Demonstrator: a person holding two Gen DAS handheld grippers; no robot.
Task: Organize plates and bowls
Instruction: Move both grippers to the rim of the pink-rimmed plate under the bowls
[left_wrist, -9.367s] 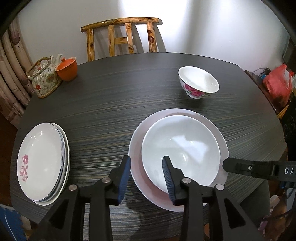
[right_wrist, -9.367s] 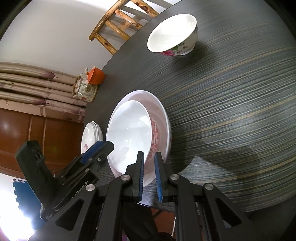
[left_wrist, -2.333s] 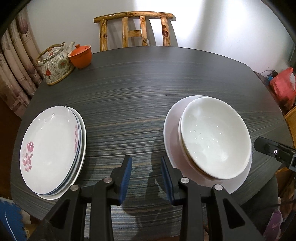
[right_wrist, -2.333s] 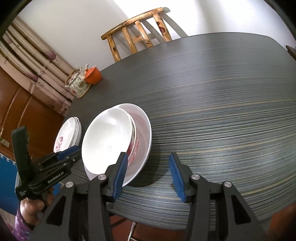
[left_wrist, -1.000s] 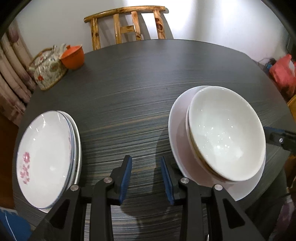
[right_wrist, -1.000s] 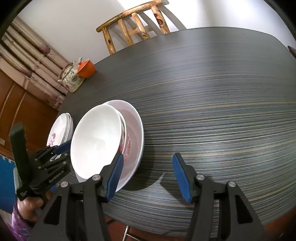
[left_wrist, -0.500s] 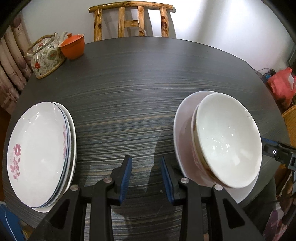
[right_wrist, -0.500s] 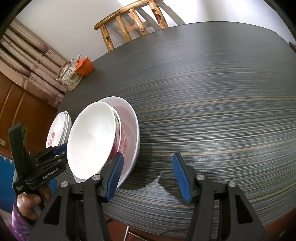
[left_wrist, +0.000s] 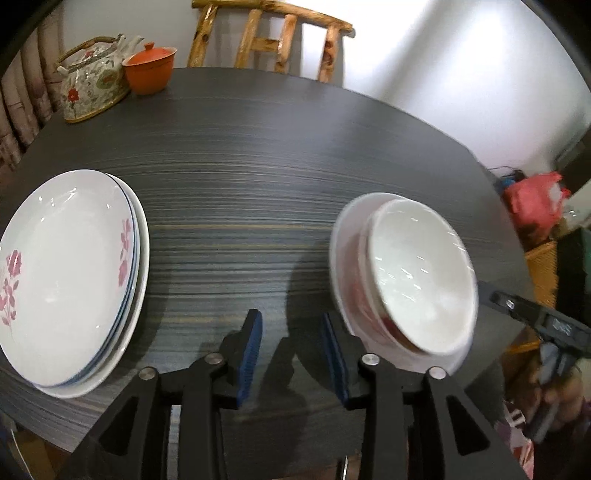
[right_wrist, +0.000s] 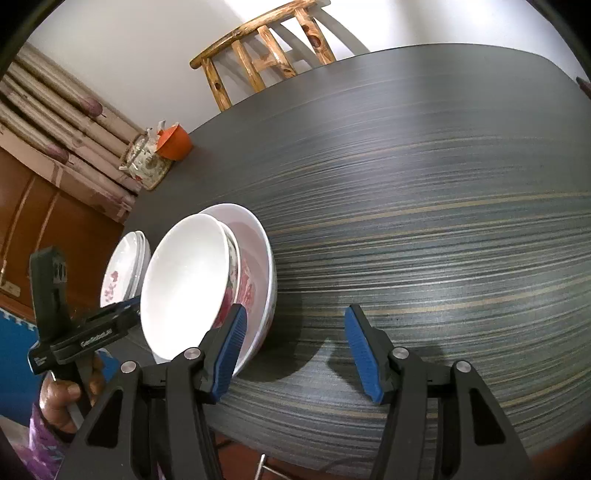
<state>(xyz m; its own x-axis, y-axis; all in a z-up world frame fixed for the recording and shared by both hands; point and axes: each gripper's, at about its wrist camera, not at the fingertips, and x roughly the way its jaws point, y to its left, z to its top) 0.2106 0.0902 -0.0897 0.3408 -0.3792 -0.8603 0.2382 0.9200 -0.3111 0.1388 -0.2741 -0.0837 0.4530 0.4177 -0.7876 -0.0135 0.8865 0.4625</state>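
A stack of white floral plates (left_wrist: 70, 269) lies at the table's near left; it also shows in the right wrist view (right_wrist: 123, 271). A white bowl (left_wrist: 421, 280) is nested in a floral bowl, both inside a wide pink-white dish (left_wrist: 343, 236) at the near right; the bowl (right_wrist: 184, 284) and dish (right_wrist: 264, 266) show in the right wrist view too. My left gripper (left_wrist: 291, 343) is open and empty over the table's near edge between the two stacks. My right gripper (right_wrist: 295, 350) is open and empty just right of the dish.
A floral teapot (left_wrist: 92, 81) and an orange lidded cup (left_wrist: 149, 72) stand at the far left of the dark round table (left_wrist: 258, 155). A wooden chair (left_wrist: 266, 40) stands behind it. A red bag (left_wrist: 535, 199) lies off to the right.
The left gripper view has swung a little left and lower over the near edge. The right gripper has stayed open beside the dish. The stacks have not moved.
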